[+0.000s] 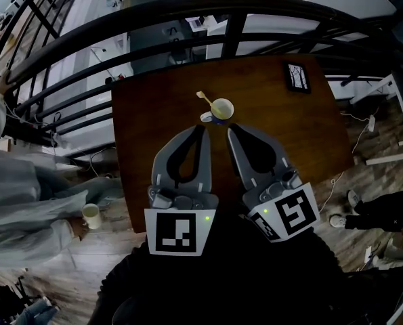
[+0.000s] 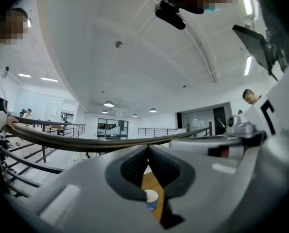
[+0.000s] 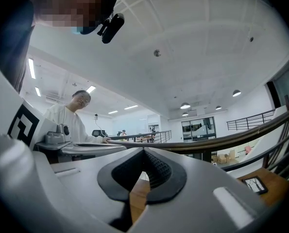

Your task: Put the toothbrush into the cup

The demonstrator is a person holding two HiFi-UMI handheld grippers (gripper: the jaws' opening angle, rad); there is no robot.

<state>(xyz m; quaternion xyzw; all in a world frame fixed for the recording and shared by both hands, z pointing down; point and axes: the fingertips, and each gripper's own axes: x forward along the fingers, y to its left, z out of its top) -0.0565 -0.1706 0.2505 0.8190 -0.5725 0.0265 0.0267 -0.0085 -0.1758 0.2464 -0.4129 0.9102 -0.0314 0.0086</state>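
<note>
In the head view, a white cup [image 1: 221, 108] stood near the middle of the brown wooden table [image 1: 147, 114]. The toothbrush [image 1: 204, 99] was already in the cup, its pale handle leaning out toward the upper left. The left gripper [image 1: 204, 128] and the right gripper [image 1: 231, 127] hovered side by side just short of the cup, each with its jaws pressed together and holding nothing. A small black-framed object [image 1: 297, 77] lay near the table's far right corner, and a dark railing [image 1: 187, 15] curved beyond.

In the left gripper view, the closed jaw tips met, and the cup [image 2: 151, 198] showed below them through the gap.

In the right gripper view, the jaws were likewise shut, with only bare tabletop [image 3: 137, 198] visible between them.
</note>
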